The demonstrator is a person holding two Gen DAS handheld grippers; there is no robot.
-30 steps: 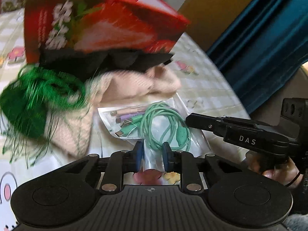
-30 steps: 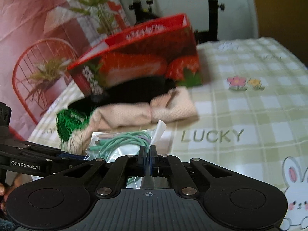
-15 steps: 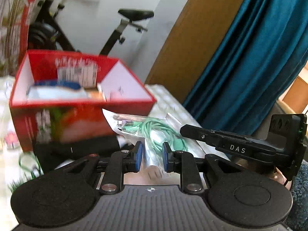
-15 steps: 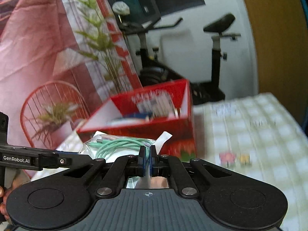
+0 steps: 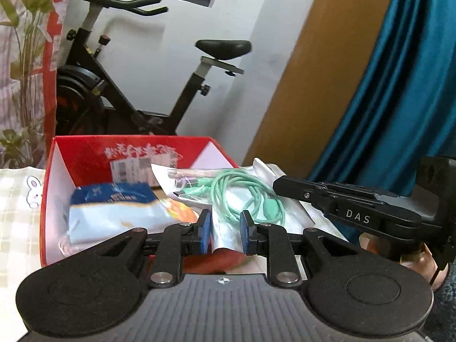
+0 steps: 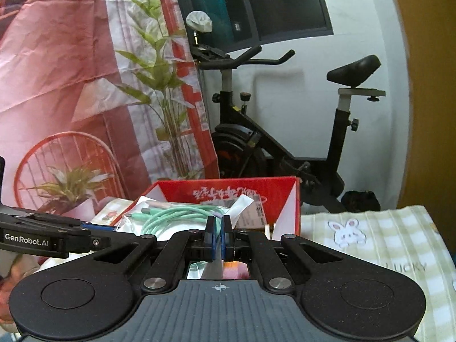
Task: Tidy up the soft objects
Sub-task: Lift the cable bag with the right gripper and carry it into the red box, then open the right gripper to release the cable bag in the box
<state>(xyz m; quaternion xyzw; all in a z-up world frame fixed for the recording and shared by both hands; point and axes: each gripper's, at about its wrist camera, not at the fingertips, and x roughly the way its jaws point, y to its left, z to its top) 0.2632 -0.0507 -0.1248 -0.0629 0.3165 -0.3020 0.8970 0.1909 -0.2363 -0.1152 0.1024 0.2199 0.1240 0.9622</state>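
Observation:
A clear plastic bag (image 5: 256,199) with mint-green cables (image 5: 245,196) hangs in the air over the near rim of the open red box (image 5: 85,154). My left gripper (image 5: 225,230) is shut on the bag's near edge. My right gripper (image 6: 218,236) is shut on the bag (image 6: 159,219) at its other corner, and it shows in the left wrist view as a black arm (image 5: 342,205) at the right. Inside the red box (image 6: 228,191) lies a blue and white soft packet (image 5: 114,213).
The box stands on a table with a green checked cloth (image 6: 384,242) printed with rabbits. Behind the table are an exercise bike (image 6: 285,142), a printed backdrop (image 6: 71,85) with plants, a wooden panel (image 5: 313,85) and a teal curtain (image 5: 404,85).
Both grippers have risen with the bag from the table, where it lay by the beige, green and black cloths, up to the level of the red box's opening. Both grips stay the same.

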